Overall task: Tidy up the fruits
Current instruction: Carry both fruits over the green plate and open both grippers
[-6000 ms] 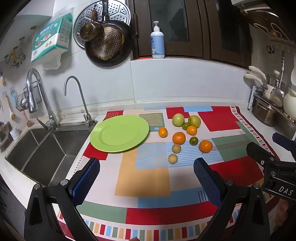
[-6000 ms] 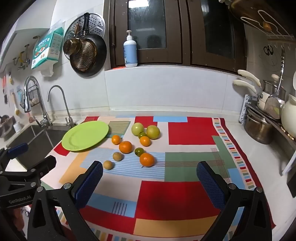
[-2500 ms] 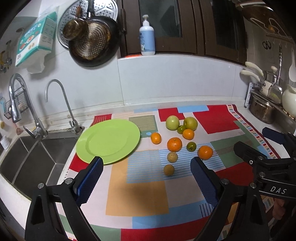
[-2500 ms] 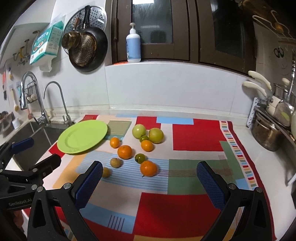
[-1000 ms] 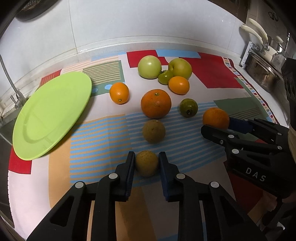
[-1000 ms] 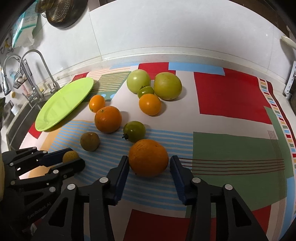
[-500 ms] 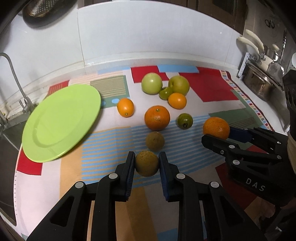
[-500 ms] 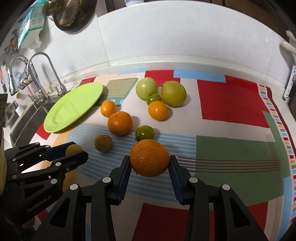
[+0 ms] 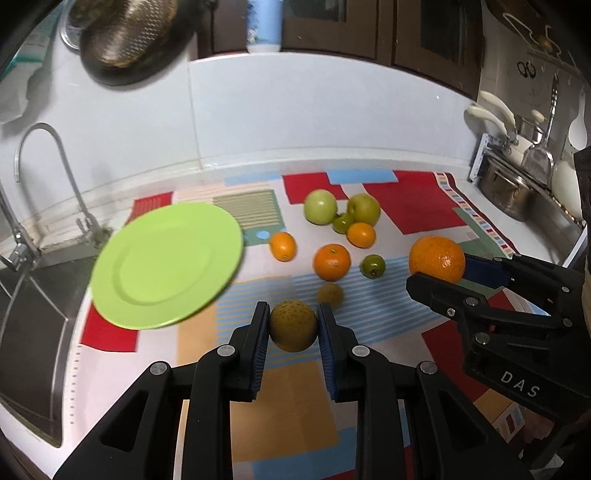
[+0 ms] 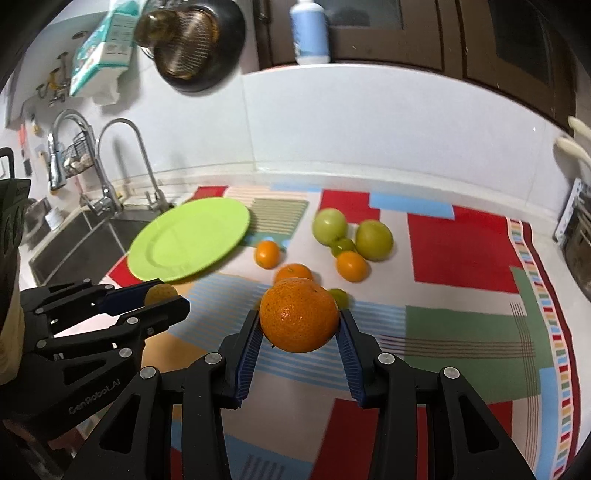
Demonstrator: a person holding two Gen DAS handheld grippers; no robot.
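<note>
My left gripper is shut on a small brownish-yellow fruit and holds it above the mat; it also shows in the right wrist view. My right gripper is shut on a large orange, lifted off the mat, also seen in the left wrist view. A lime-green plate lies at the mat's left. Several fruits stay on the mat: two green apples, small oranges, green ones and a brown one.
A patchwork mat covers the counter. A steel sink with taps is at the left. Pots and utensils stand at the right. A pan and a soap bottle are on the back wall.
Both grippers closed on their fruits a second ago and have since lifted them off the mat, with the views rising and pulling back.
</note>
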